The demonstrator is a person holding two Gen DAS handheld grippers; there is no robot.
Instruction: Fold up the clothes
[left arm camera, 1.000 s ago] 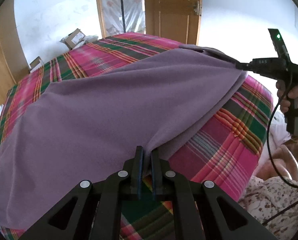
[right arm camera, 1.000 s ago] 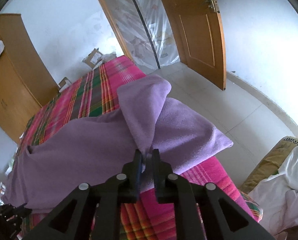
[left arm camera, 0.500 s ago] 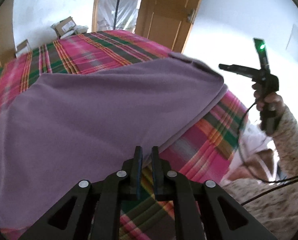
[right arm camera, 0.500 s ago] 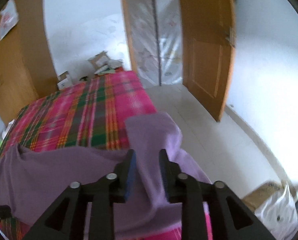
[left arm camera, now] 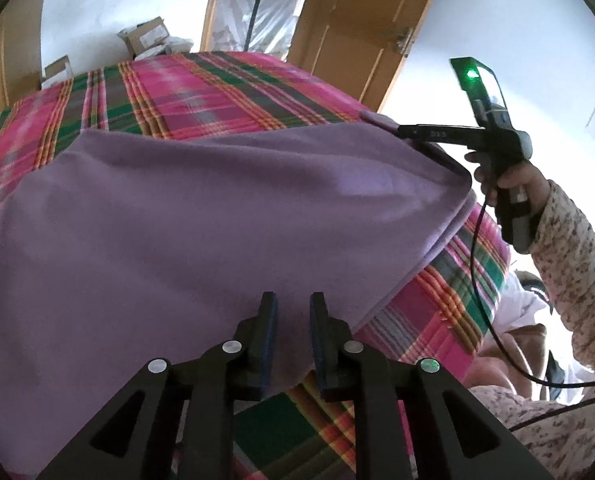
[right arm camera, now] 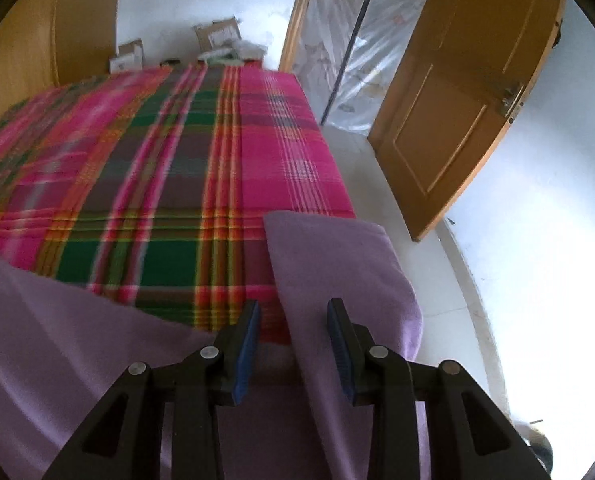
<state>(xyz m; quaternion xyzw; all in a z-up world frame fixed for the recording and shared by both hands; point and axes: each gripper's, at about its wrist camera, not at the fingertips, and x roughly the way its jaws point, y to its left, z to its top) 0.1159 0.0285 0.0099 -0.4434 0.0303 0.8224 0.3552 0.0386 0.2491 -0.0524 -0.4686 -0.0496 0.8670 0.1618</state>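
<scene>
A purple garment [left arm camera: 217, 220] lies spread over the pink and green plaid bed cover [left arm camera: 201, 92]. My left gripper [left arm camera: 291, 316] hangs over its near edge. Its jaws are opening, the cloth shows in the narrow gap below them, and the pads do not press on it. In the right wrist view my right gripper [right arm camera: 293, 320] stands open above a folded purple flap [right arm camera: 337, 264] at the bed's right edge, gripping nothing. The left wrist view shows that right gripper [left arm camera: 399, 131] at the garment's far right corner, held by a hand [left arm camera: 517, 176].
A wooden door [right arm camera: 457, 112] stands ajar right of the bed, beside a plastic-covered doorway [right arm camera: 353, 40]. Cardboard boxes [left arm camera: 149, 36] sit past the bed's far end. A wooden wardrobe [right arm camera: 37, 28] stands left. A patterned sleeve [left arm camera: 577, 260] and black cable [left arm camera: 477, 280] hang right.
Both grippers were shut on bunched purple cloth and have let it go. The garment now lies flatter on the bed. The right gripper swung across, rolled and opened wide; the left jaws parted.
</scene>
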